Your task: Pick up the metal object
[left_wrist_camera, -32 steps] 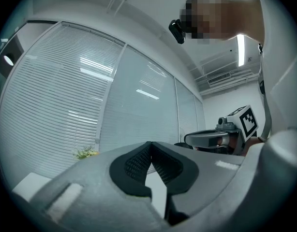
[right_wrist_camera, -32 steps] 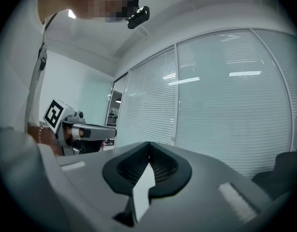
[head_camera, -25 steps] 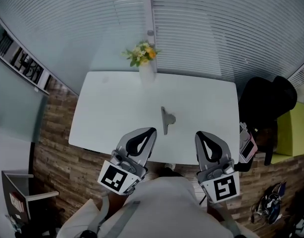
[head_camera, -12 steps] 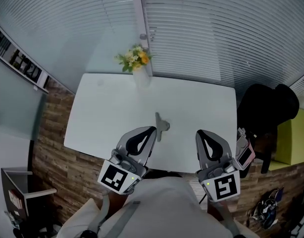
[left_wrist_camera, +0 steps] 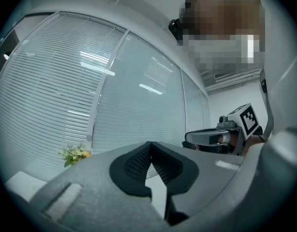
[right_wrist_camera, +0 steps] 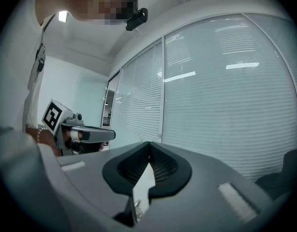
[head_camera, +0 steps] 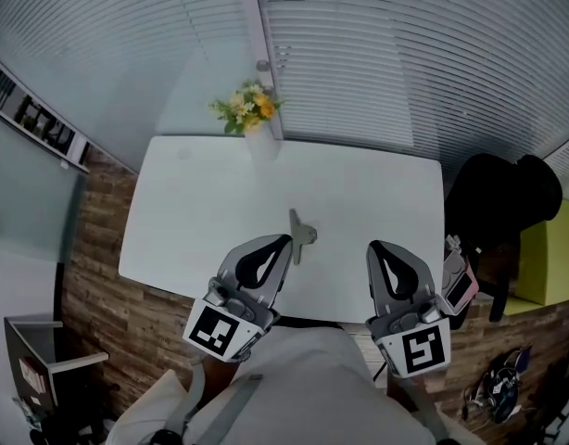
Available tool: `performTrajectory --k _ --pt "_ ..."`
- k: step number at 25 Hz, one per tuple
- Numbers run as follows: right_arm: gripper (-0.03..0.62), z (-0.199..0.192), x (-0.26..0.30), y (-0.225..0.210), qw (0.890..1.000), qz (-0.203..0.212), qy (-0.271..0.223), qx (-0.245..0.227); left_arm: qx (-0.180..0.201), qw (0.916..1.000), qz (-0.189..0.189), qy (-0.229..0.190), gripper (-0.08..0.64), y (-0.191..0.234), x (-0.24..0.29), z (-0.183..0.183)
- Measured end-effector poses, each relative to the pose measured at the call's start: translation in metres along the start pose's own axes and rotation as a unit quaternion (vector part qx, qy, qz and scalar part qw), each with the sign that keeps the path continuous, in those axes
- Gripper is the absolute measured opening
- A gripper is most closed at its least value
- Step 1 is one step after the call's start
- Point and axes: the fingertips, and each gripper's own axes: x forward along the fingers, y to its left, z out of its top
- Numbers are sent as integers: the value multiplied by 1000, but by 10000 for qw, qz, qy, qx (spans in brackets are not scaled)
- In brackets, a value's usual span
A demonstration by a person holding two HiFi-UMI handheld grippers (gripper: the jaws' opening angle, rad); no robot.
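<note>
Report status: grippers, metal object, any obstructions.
Left gripper shut, empty; right gripper shut, empty. Metal object flat on white table, beside left gripper's tip, not held. Flower vase at far edge, out of the way.

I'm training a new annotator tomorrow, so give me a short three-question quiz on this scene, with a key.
1. True or false: the metal object lies on the white table, and neither gripper holds it.
2. Whose tip is nearer the metal object in the head view? A. left gripper B. right gripper
3. Fill in: the jaws of both grippers are ____ (open or shut).
Key: 1 true; 2 A; 3 shut.
</note>
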Motion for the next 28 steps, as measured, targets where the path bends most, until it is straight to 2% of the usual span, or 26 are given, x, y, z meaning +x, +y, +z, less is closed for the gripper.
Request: performTrajectory --k 16,22,28 --pt "3 26 47 32 9996 -110 -104 -222 83 9997 -69 -209 6 57 -15 23" --pt "3 27 53 39 9991 -123 -172 -363 8 9998 -122 -147 6 64 -21 17" --pt "3 16 58 44 9996 -143 67 -235 -31 9999 -162 -25 6 67 -23 7"
